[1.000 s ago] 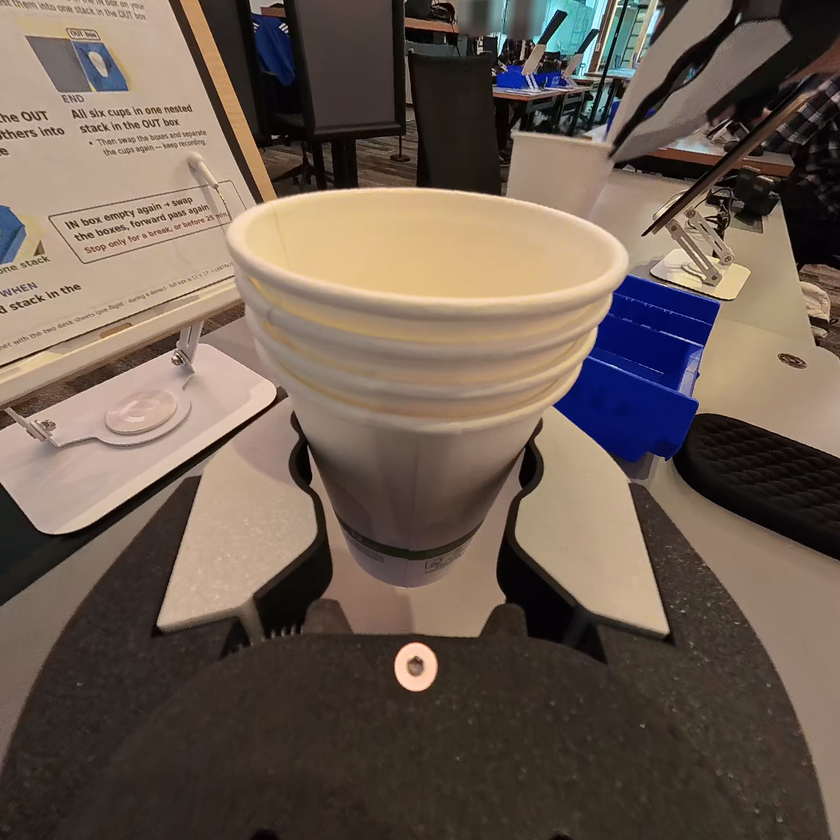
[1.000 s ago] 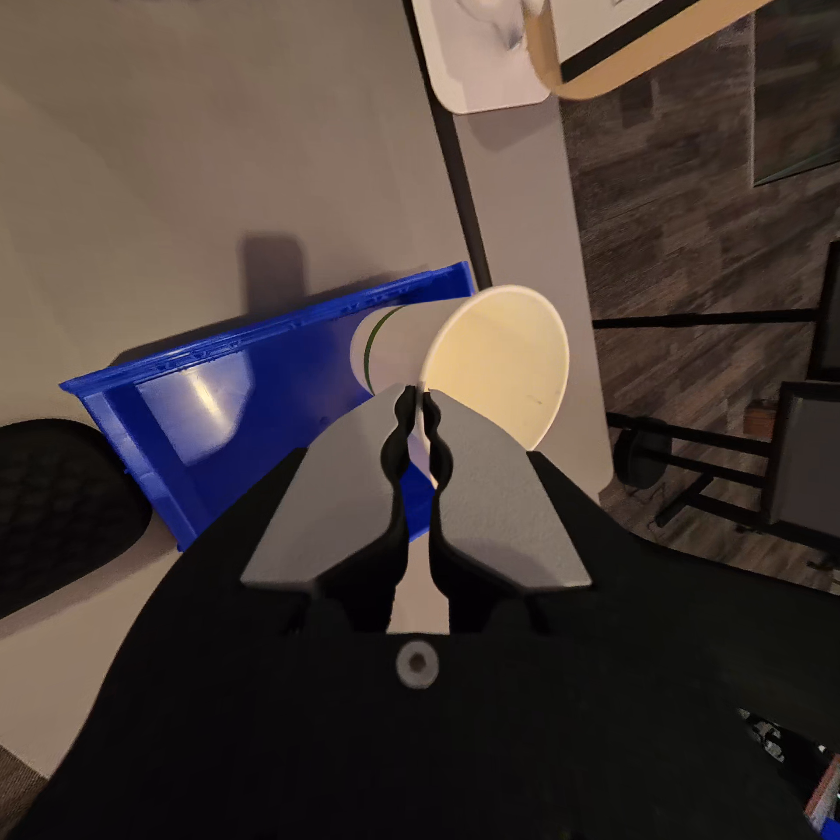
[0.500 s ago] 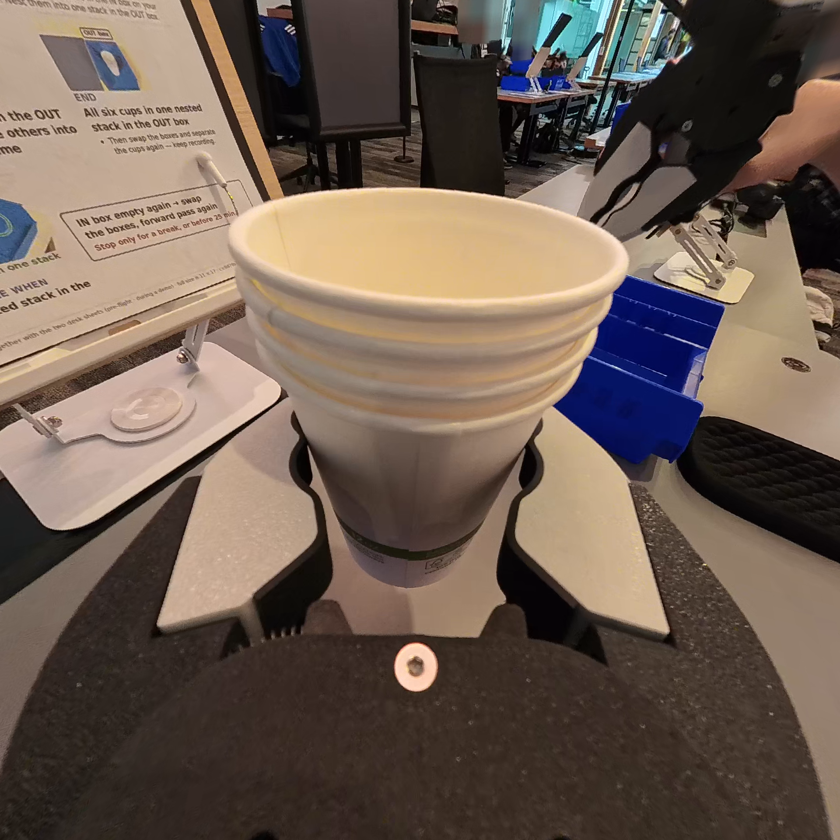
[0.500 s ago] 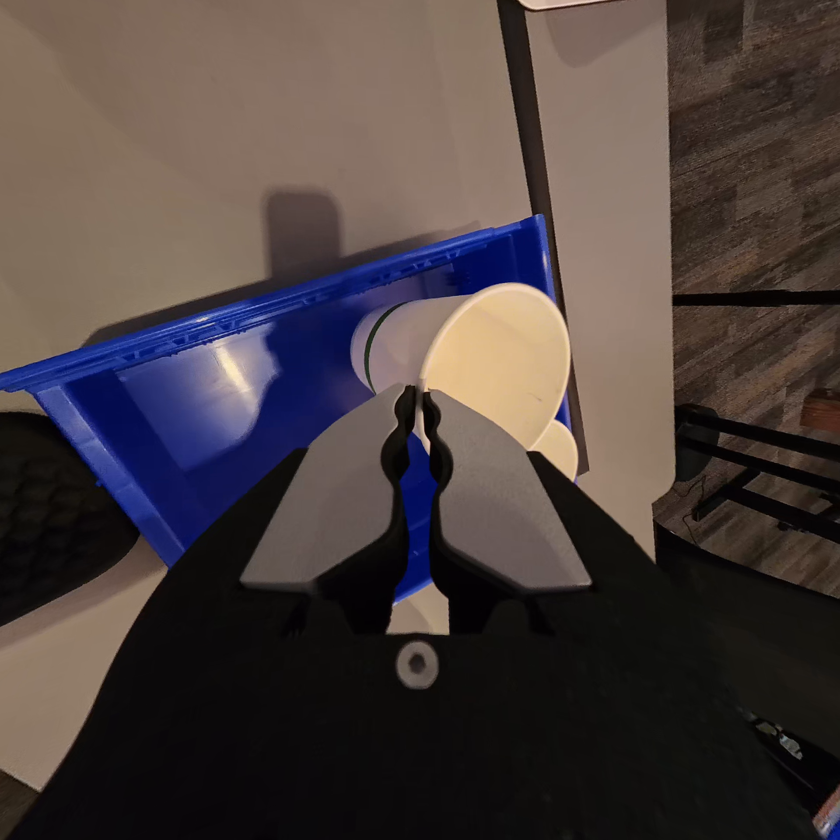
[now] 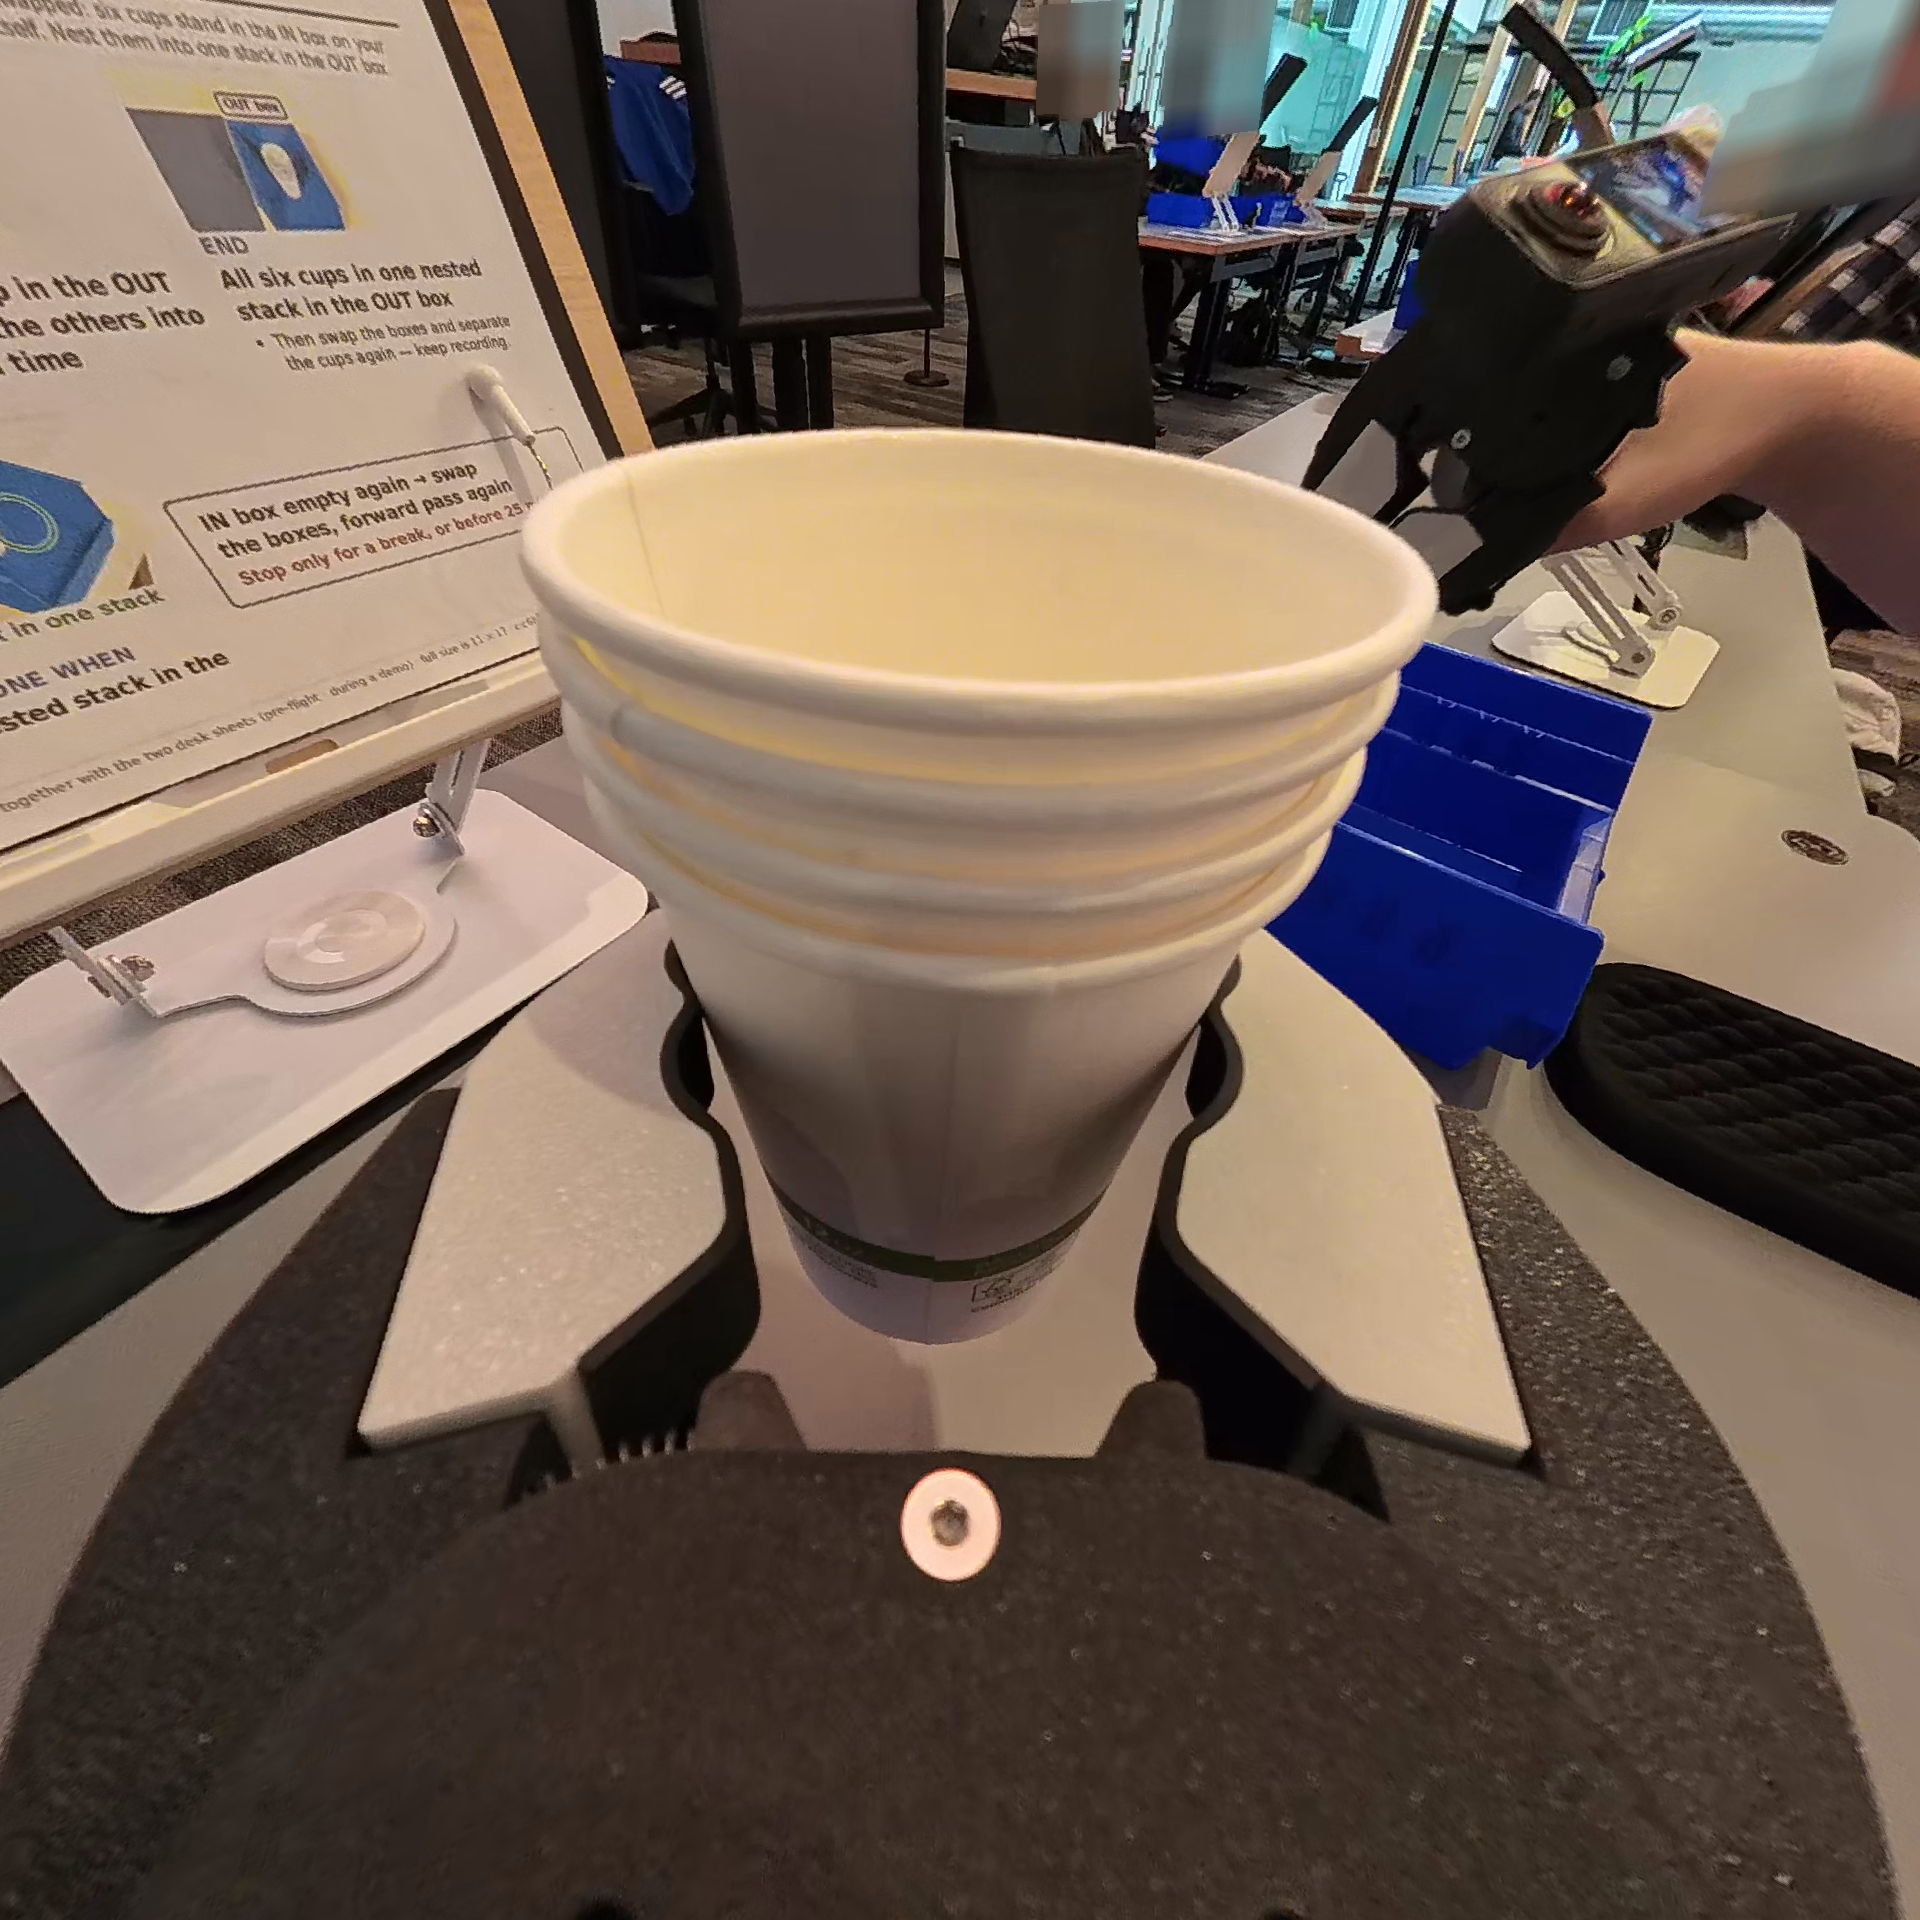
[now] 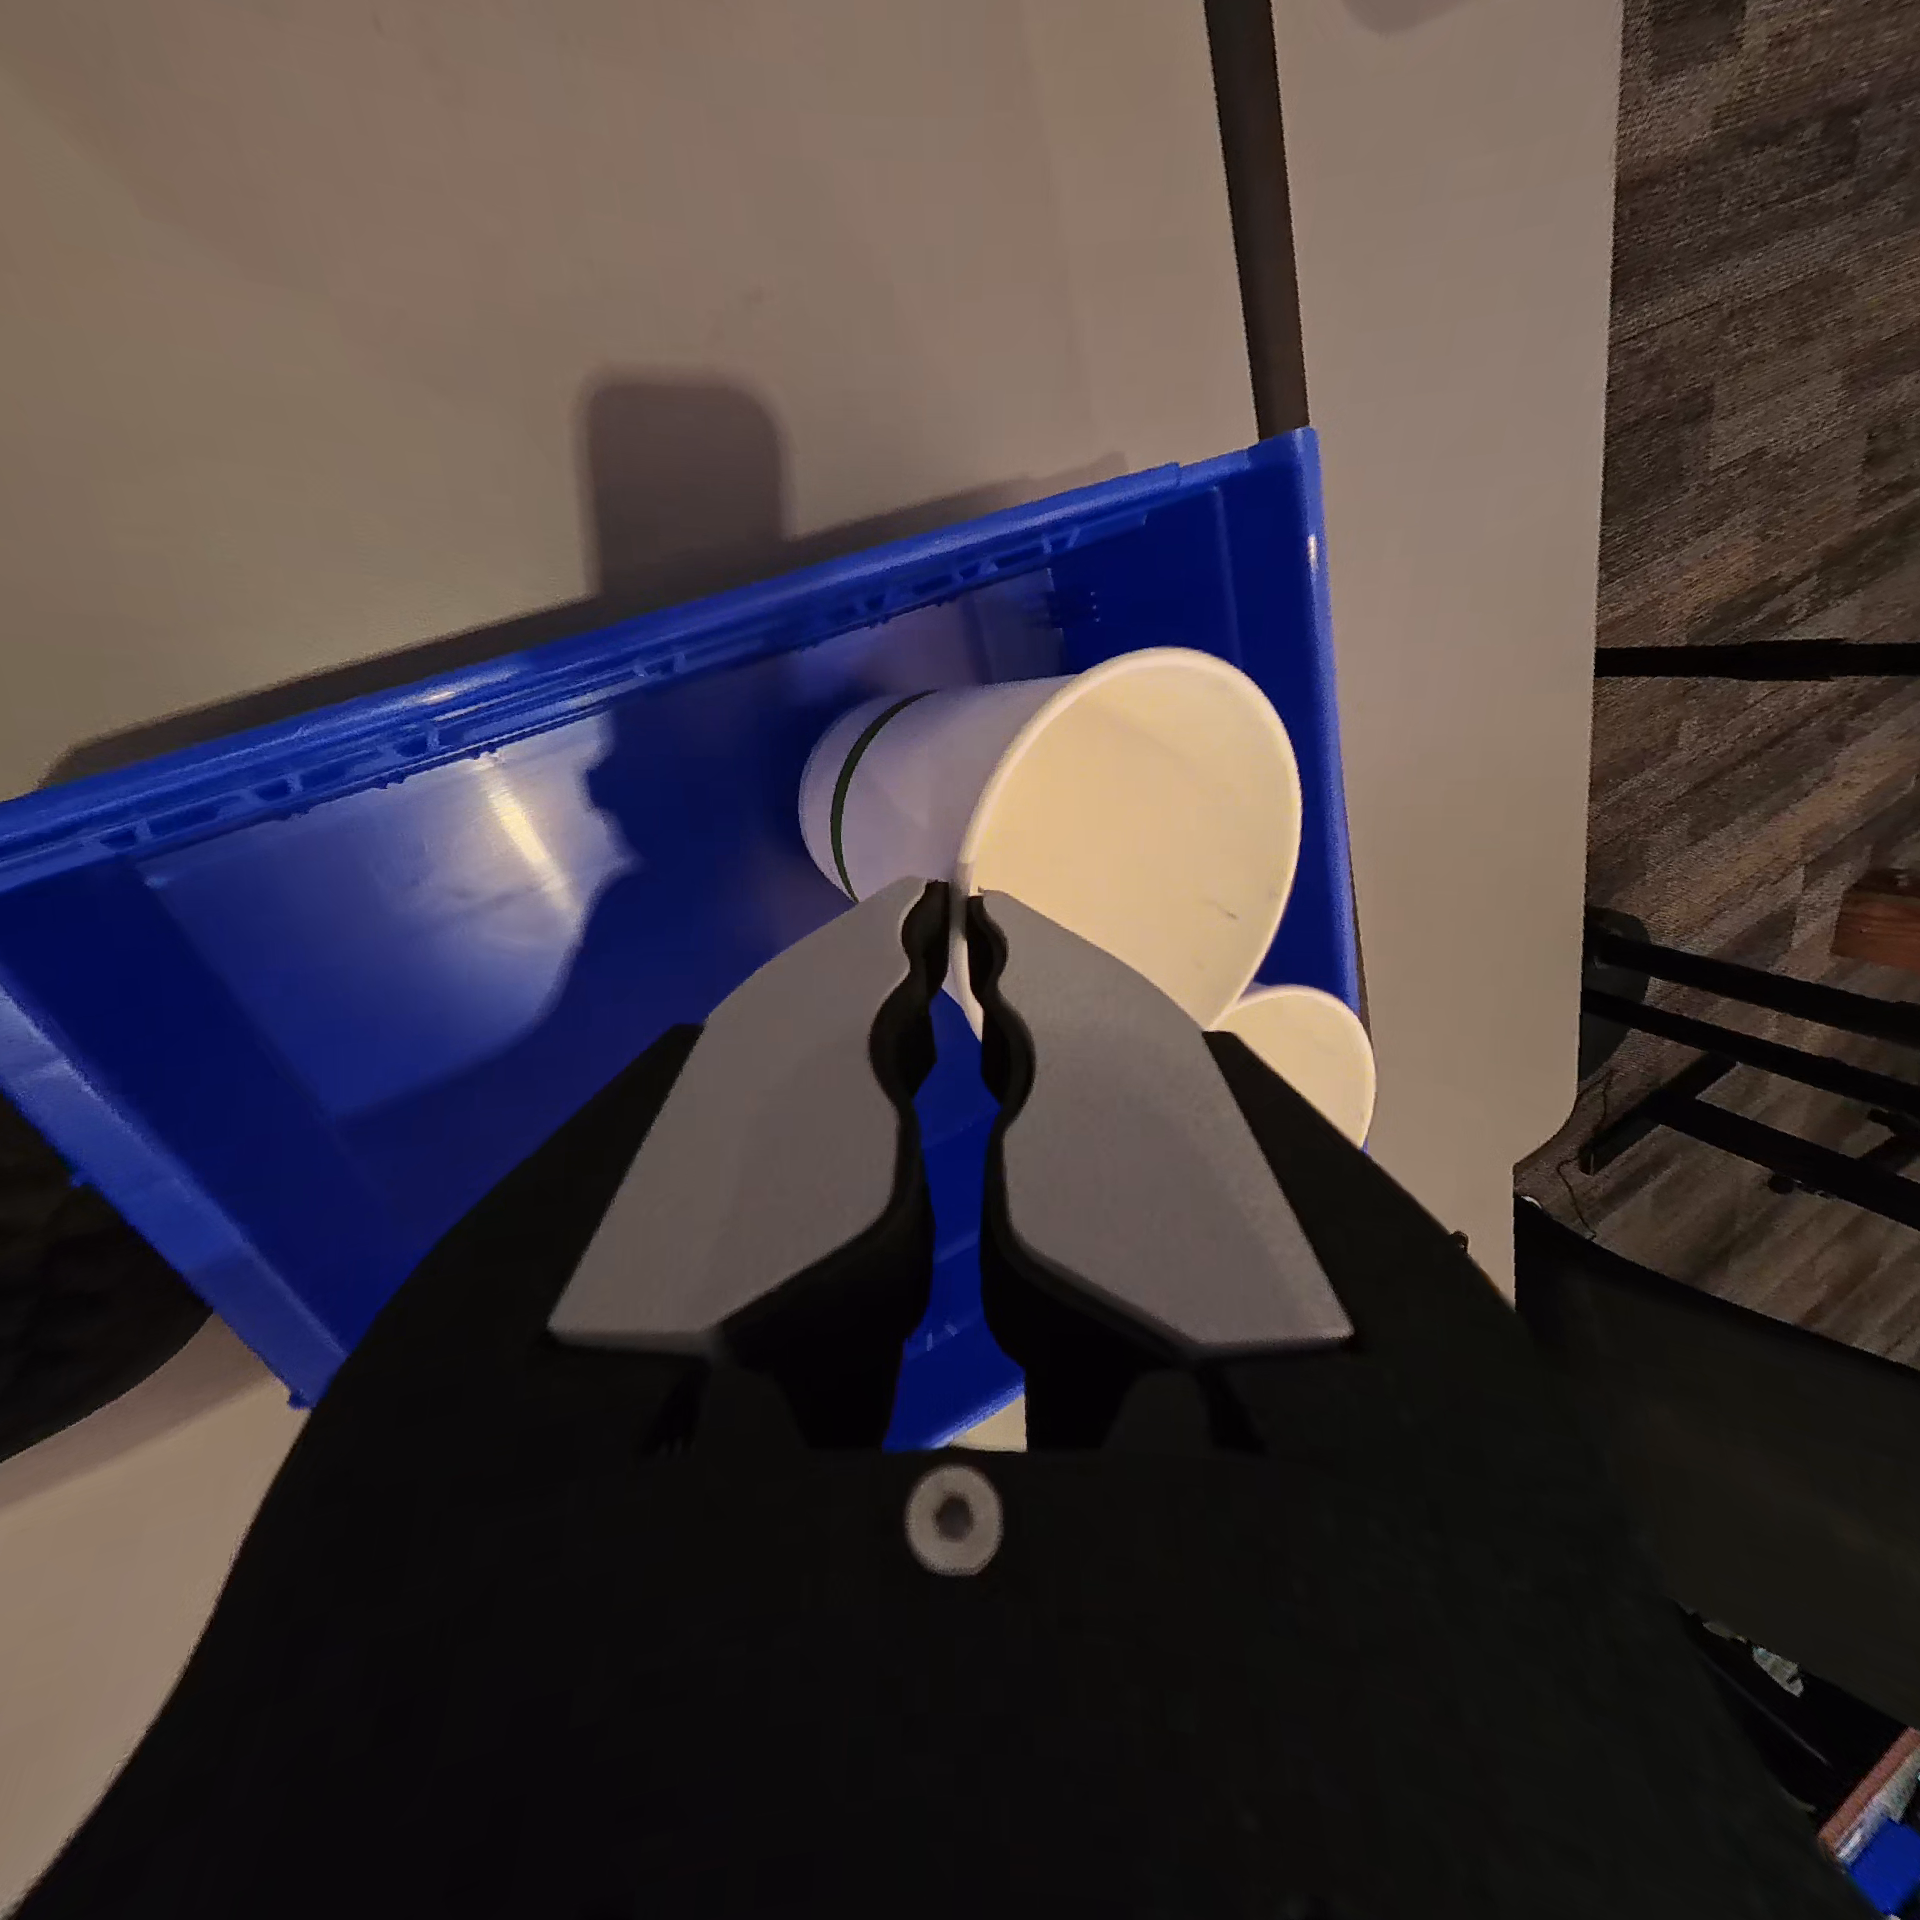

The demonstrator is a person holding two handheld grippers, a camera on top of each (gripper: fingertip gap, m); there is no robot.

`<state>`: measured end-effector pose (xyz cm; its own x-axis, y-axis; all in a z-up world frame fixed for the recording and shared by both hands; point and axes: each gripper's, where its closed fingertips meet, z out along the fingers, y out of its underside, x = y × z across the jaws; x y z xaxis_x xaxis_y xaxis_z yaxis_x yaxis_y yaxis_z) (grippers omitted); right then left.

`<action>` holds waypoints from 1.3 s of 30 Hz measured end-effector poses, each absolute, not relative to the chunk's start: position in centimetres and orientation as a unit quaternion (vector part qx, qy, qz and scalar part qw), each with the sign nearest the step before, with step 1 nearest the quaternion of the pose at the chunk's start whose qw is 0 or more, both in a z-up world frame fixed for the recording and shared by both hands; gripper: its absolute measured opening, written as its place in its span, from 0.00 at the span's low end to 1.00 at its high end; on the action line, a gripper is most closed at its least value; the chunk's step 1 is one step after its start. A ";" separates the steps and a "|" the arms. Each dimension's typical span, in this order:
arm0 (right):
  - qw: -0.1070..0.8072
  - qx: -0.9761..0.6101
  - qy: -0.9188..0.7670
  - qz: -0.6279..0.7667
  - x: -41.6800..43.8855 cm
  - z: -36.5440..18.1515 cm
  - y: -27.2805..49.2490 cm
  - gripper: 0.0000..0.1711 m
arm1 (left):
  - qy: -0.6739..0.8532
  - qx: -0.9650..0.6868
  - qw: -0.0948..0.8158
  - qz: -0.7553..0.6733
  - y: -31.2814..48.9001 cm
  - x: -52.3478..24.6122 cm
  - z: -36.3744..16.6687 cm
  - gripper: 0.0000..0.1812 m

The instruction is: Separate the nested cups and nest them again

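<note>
Over the last second the right gripper [image 6: 951, 899], pinching a single paper cup [image 6: 1091, 831] by its rim, has carried it in over the blue bin [image 6: 416, 935], near the far end wall beside a second cup [image 6: 1309, 1060]. Separation underway. Left gripper [image 5: 951, 1101] unchanged, clamped around the nested cup stack [image 5: 966, 831] above the counter [image 5: 1714, 935]. Bin's left part open; wall and counter edge close at right.

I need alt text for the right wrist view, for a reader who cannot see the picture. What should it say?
The right gripper, seen from above, pinches the rim of a white paper cup over a blue bin. A second cup shows inside the bin, partly hidden behind the gripper. The bin sits on a pale table near its edge.
</note>
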<state>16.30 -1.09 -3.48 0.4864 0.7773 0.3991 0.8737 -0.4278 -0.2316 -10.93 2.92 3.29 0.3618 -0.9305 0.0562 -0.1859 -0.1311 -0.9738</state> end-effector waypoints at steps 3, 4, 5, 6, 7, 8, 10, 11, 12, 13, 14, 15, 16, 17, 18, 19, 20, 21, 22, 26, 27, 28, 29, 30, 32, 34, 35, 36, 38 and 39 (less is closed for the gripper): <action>0.211 -0.837 -0.492 -0.117 16.3 -3.7 -0.8 0.02 | 0.426 -0.654 0.503 -0.370 2.9 -11.0 3.3 0.50; 0.211 -0.837 -0.491 -0.116 16.3 -3.7 -0.7 0.02 | 0.426 -0.654 0.503 -0.370 2.9 -11.0 3.4 0.50; 0.211 -0.838 -0.490 -0.115 16.3 -3.8 -0.6 0.02 | 0.426 -0.654 0.504 -0.370 2.9 -11.0 3.4 0.50; 0.211 -0.838 -0.490 -0.115 16.4 -3.9 -0.6 0.02 | 0.426 -0.654 0.504 -0.370 2.9 -11.0 3.4 0.50; 0.211 -0.838 -0.490 -0.115 16.4 -4.0 -0.5 0.02 | 0.425 -0.654 0.504 -0.371 3.0 -11.0 3.4 0.50; 0.210 -0.838 -0.490 -0.115 16.4 -4.1 -0.4 0.02 | 0.425 -0.654 0.504 -0.371 3.0 -11.0 3.4 0.50; 0.208 -0.838 -0.491 -0.116 16.4 -4.2 -0.3 0.02 | 0.425 -0.654 0.505 -0.371 3.0 -11.1 3.5 0.50; 0.207 -0.839 -0.490 -0.116 16.4 -4.3 -0.2 0.02 | 0.425 -0.654 0.505 -0.371 3.0 -11.1 3.5 0.50; 0.207 -0.839 -0.490 -0.116 16.5 -4.4 -0.1 0.02 | 0.425 -0.654 0.505 -0.371 3.0 -11.1 3.5 0.50; 0.206 -0.839 -0.489 -0.116 16.5 -4.4 0.0 0.02 | 0.425 -0.653 0.505 -0.371 2.9 -11.1 3.5 0.50; 0.206 -0.840 -0.488 -0.116 16.5 -4.5 0.1 0.02 | 0.425 -0.653 0.505 -0.371 2.9 -11.1 3.6 0.50; 0.206 -0.841 -0.488 -0.115 16.5 -4.6 0.2 0.02 | 0.425 -0.653 0.506 -0.371 2.9 -11.1 3.6 0.50; 0.206 -0.841 -0.487 -0.115 16.5 -4.6 0.2 0.02 | 0.425 -0.653 0.506 -0.371 2.9 -11.1 3.6 0.50; 0.204 -0.841 -0.487 -0.115 16.6 -4.7 0.3 0.02 | 0.425 -0.652 0.506 -0.371 2.9 -11.1 3.6 0.50; 0.208 -0.840 -0.487 -0.115 16.5 -4.7 0.4 0.02 | 0.425 -0.652 0.506 -0.372 2.9 -11.1 3.6 0.50; 0.208 -0.840 -0.487 -0.117 16.5 -4.7 0.5 0.02 | 0.424 -0.652 0.506 -0.372 2.9 -11.1 3.7 0.50; 0.207 -0.840 -0.488 -0.119 16.6 -4.8 0.6 0.02 | 0.424 -0.652 0.506 -0.372 2.9 -11.1 3.7 0.50; 0.209 -0.839 -0.488 -0.122 16.6 -4.8 0.7 0.02 | 0.424 -0.652 0.506 -0.372 2.9 -11.1 3.7 0.50; 0.208 -0.838 -0.489 -0.124 16.6 -4.8 0.8 0.02 | 0.424 -0.652 0.506 -0.372 2.9 -11.1 3.7 0.50; 0.201 -0.836 -0.493 -0.134 16.8 -5.0 1.1 0.02 | 0.424 -0.652 0.506 -0.372 2.9 -11.1 3.7 0.50; 0.200 -0.835 -0.494 -0.134 16.8 -5.0 1.2 0.02 | 0.425 -0.652 0.506 -0.372 2.9 -11.1 3.7 0.50; 0.199 -0.834 -0.496 -0.136 16.8 -5.0 1.3 0.02 | 0.425 -0.652 0.506 -0.372 2.9 -11.1 3.7 0.50; 0.198 -0.833 -0.497 -0.140 16.9 -5.0 1.4 0.02 | 0.425 -0.652 0.506 -0.372 2.9 -11.1 3.7 0.50; 0.197 -0.832 -0.498 -0.146 16.9 -5.0 1.5 0.02 | 0.425 -0.652 0.506 -0.372 2.9 -11.1 3.7 0.50; 0.193 -0.828 -0.506 -0.144 16.8 -5.2 1.4 0.02 | 0.425 -0.652 0.506 -0.372 2.9 -11.2 3.7 0.50; 0.200 -0.826 -0.507 -0.145 16.6 -5.1 1.4 0.06 | 0.425 -0.652 0.506 -0.372 2.9 -11.2 3.8 0.50; 0.204 -0.827 -0.505 -0.139 16.5 -5.0 1.4 0.11 | 0.424 -0.652 0.506 -0.373 2.9 -11.2 3.8 0.50; 0.213 -0.828 -0.502 -0.134 16.4 -4.5 1.4 0.11 | 0.423 -0.651 0.507 -0.373 2.9 -11.3 3.9 0.50; 0.246 -0.825 -0.494 -0.125 16.0 -2.7 1.4 0.12 | 0.422 -0.651 0.508 -0.374 2.9 -11.3 4.0 0.50; 0.265 -0.823 -0.487 -0.124 15.7 -1.3 1.3 0.13 | 0.421 -0.650 0.509 -0.375 2.9 -11.3 4.1 0.50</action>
